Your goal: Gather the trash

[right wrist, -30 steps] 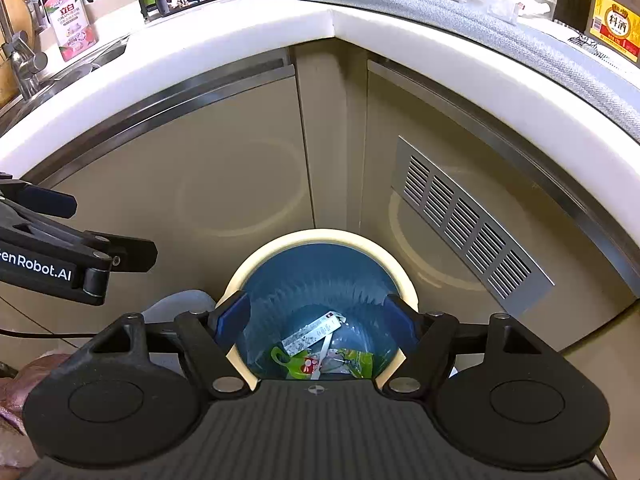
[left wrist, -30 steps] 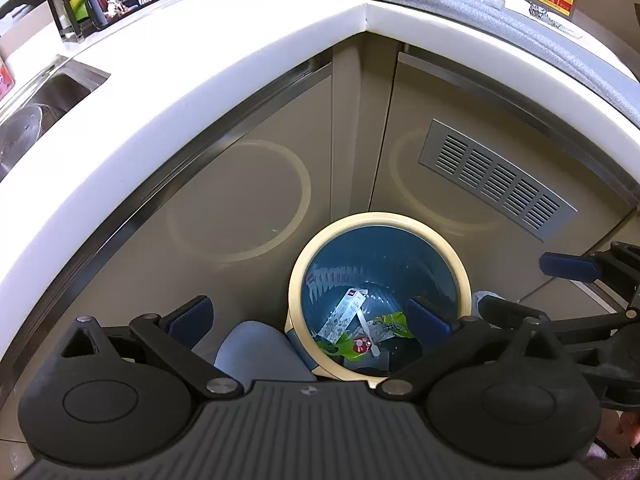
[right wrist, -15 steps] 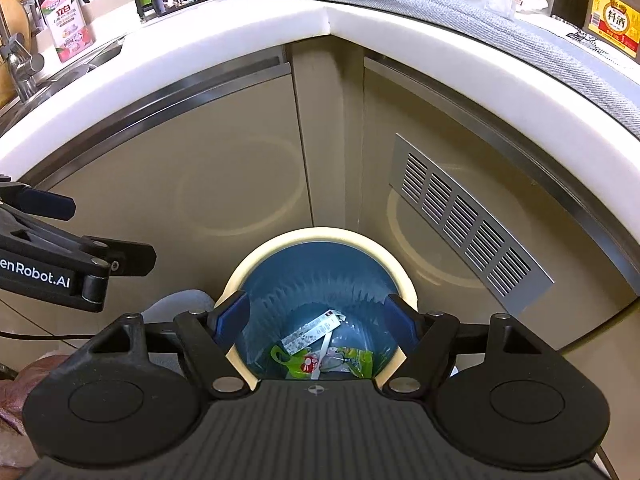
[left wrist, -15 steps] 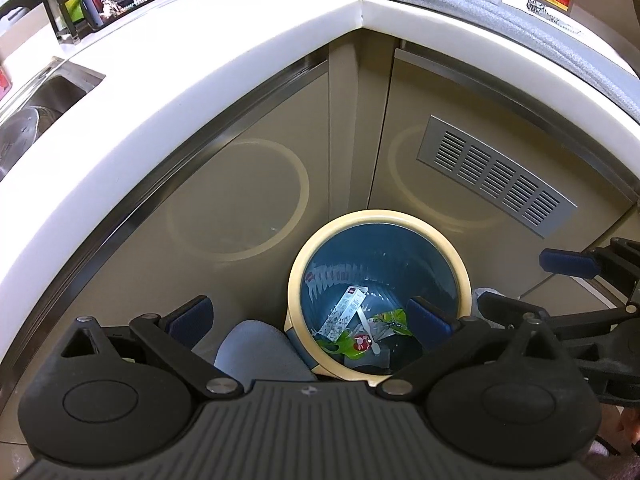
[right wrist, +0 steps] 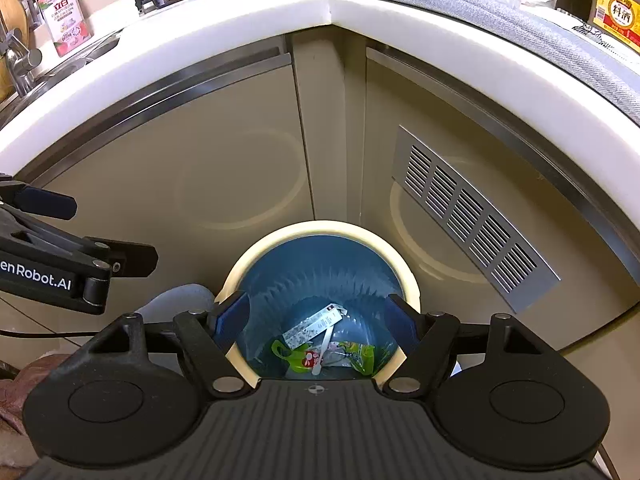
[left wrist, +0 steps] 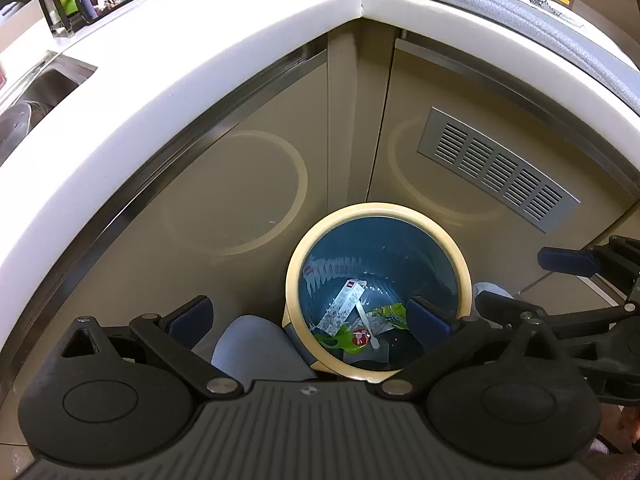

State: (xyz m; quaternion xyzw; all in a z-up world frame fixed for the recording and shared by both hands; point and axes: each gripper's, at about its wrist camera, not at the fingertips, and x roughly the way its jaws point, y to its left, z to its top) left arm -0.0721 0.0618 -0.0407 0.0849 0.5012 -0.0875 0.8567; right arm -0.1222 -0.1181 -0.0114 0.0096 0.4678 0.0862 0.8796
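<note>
A: Where's the trash? 
B: Down in the waste bin, cream rim, blue liner, standing on the floor in the cabinet corner. A white wrapper lies slantwise on green packets at the bottom.

A: The tools? 
B: Right tool hangs directly over the bin's mouth, jaws wide, nothing between them. Left tool is also spread and empty, off to the bin's left, its right finger over the near rim.

A: So the right hand is nearer? 
B: I'd judge so; the bin lies straight below and ahead of it.

A: Room to move? 
B: Cabinet doors close behind the bin, the table overhanging above, a vent grille to the right. Open space is toward the person. A grey-blue slipper sits beside the bin's left.
</note>
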